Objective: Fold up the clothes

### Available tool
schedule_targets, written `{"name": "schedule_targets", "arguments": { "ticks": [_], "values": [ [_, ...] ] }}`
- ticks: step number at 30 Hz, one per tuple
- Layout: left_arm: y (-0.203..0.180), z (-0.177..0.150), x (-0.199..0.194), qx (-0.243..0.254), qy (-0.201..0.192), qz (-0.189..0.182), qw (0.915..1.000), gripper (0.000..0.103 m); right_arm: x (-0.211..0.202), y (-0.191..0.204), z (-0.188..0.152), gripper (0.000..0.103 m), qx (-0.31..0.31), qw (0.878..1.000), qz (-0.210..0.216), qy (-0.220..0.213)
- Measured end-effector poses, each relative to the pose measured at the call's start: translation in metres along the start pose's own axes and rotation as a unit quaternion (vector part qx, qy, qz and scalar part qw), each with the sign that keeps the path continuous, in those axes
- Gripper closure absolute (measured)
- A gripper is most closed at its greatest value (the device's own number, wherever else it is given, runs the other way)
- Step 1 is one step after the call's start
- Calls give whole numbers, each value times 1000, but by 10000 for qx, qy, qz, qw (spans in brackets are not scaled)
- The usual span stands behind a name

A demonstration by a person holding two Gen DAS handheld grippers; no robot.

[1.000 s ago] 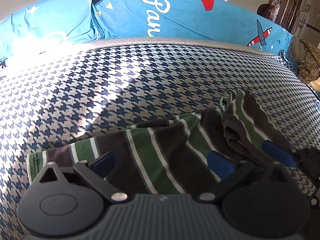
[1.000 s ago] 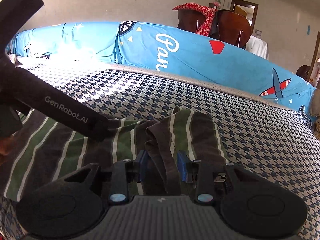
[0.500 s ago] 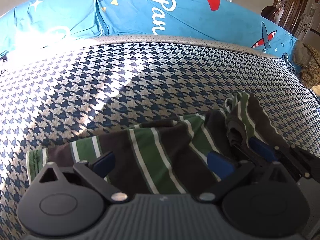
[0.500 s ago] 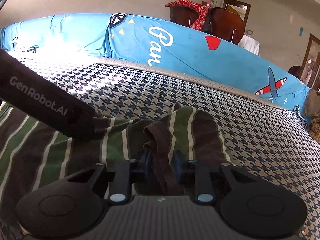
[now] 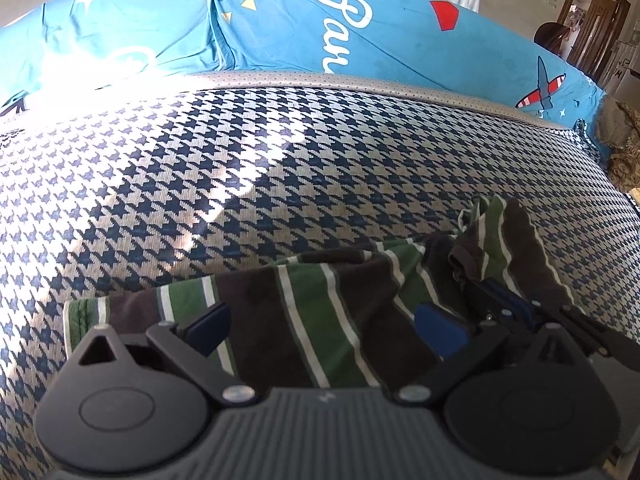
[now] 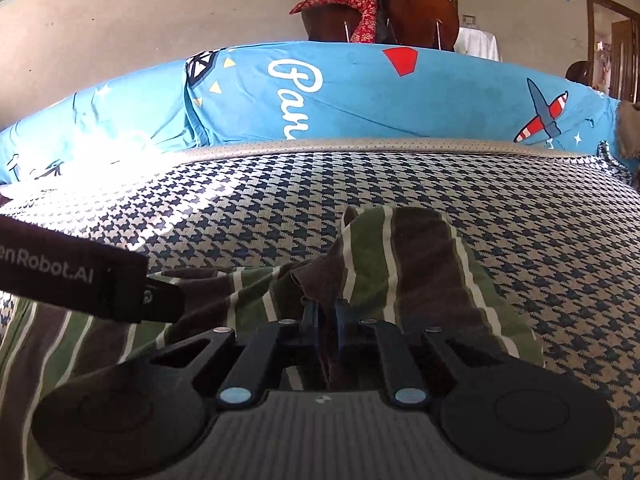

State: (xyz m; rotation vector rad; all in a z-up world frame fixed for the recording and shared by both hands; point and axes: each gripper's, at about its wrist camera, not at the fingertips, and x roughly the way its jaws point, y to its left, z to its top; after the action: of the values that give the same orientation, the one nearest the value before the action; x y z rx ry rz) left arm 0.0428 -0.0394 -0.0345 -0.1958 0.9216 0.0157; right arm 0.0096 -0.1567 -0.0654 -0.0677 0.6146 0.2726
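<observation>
Houndstooth cover [image 5: 280,184] w/ blue printed cushion [image 6: 360,92] behind, wooden chairs [image 6: 420,20] w/ red cloth [image 6: 360,12] beyond.

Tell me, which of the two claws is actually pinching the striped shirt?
The right gripper: closed on a fold of the striped shirt. The left gripper is spread wide.

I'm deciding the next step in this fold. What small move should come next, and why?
Probably close the left gripper on the striped shirt. Its fingers stand wide apart over the cloth, gripping nothing, while the right gripper is already shut on a bunched edge of the shirt. With both edges held, the shirt could be lifted and folded evenly over the checked bed cover.
</observation>
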Motion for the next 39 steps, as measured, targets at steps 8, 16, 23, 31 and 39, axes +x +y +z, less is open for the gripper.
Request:
{"name": "schedule_targets", "arguments": {
  "ticks": [8, 16, 23, 31, 39],
  "values": [
    [0, 0, -2, 38, -43, 40, 10000, 1, -11, -6, -7, 90, 93, 9995, 302, 71],
    [3, 2, -2, -33, -21, 70, 10000, 1, -25, -10, -1, 90, 331, 9991, 103, -252],
    [2, -1, 0, 41, 71, 82, 9999, 1, -12, -23, -6, 89, 745, 9967, -315, 18],
    [-1, -6, 0, 220, 154, 209, 9994, 0, -14, -22, -11, 80, 713, 9972, -210, 28],
    [7, -10, -13, 343, 109, 283, 9990, 0, -42, -3, -16, 76, 389, 9991, -112, -150]
  ]
}}
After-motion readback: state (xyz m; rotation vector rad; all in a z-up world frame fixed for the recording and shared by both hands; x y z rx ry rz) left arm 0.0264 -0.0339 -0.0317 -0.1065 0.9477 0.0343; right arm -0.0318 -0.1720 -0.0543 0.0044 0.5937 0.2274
